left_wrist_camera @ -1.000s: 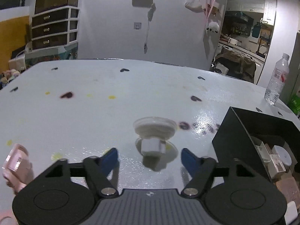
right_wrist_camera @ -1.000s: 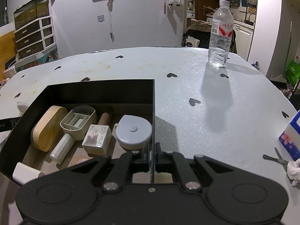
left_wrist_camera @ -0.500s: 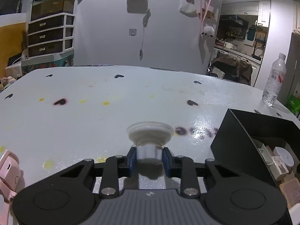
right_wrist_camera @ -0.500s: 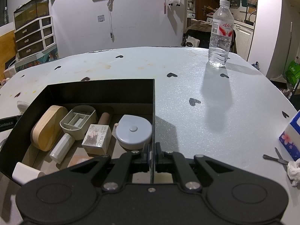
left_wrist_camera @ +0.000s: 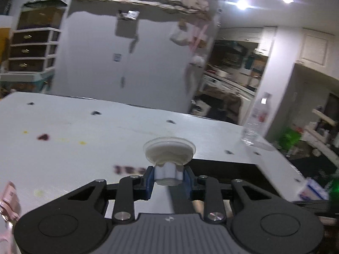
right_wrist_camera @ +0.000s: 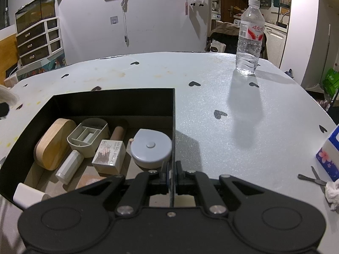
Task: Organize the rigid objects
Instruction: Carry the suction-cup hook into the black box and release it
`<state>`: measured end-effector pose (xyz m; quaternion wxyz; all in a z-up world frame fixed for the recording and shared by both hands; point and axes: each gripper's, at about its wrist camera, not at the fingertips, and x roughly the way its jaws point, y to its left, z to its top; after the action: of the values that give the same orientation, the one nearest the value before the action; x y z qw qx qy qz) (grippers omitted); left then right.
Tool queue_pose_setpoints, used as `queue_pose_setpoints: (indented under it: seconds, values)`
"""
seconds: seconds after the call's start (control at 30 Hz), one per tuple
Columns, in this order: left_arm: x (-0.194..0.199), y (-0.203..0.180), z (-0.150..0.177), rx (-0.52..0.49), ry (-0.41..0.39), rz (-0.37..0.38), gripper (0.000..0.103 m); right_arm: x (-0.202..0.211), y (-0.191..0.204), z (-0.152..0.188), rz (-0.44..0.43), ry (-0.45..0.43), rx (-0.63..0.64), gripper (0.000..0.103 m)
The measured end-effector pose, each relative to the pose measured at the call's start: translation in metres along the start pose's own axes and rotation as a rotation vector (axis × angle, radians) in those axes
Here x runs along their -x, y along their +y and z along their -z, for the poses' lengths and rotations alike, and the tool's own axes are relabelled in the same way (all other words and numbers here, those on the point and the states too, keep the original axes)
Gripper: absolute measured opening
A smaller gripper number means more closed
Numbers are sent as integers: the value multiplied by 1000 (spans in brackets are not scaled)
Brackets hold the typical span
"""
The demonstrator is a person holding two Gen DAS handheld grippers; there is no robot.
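Observation:
My left gripper (left_wrist_camera: 168,177) is shut on the white knob of a cream suction cup (left_wrist_camera: 169,150), which hangs in the air above the white table, its disc facing away from me. Just beyond and below it runs the dark rim of the black box (left_wrist_camera: 222,167). In the right wrist view my right gripper (right_wrist_camera: 172,169) is shut on the thin right wall of that black box (right_wrist_camera: 114,101). Inside lie a wooden oval case (right_wrist_camera: 53,144), a grey divided tray (right_wrist_camera: 89,135), a small carton (right_wrist_camera: 109,156) and a round grey tape measure (right_wrist_camera: 150,150).
A water bottle (right_wrist_camera: 250,40) stands at the table's far right. A flowered tissue pack (right_wrist_camera: 330,156), a metal nail tool (right_wrist_camera: 311,180) and a crumpled tissue (right_wrist_camera: 332,192) lie at the right edge. A pink object (left_wrist_camera: 8,196) sits at the left.
The left gripper closed on the suction cup's knob, then lifted it off the table and swung right toward the black box. The right gripper has kept still on the box wall.

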<state>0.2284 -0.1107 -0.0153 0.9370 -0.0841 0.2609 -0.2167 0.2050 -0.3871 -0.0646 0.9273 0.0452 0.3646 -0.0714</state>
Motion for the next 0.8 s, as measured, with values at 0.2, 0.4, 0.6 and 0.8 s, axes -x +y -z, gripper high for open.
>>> queue_pose_setpoints:
  seconds: [0.2,0.4,0.6,0.8]
  values:
    - [0,-42,11,-31,74,130,31,0,0,0,-1,0,-1,5]
    - [-18,-69,29,-87,159,147,31,0,-2,0,-5,-1,-1,5]
    - [-21,-70,28,-97,151,82,31,1,-4,1,-17,-3,-5,5]
    - [-11,-68,27,-101,150,68,72,0,-4,1,-20,-4,-7,5]
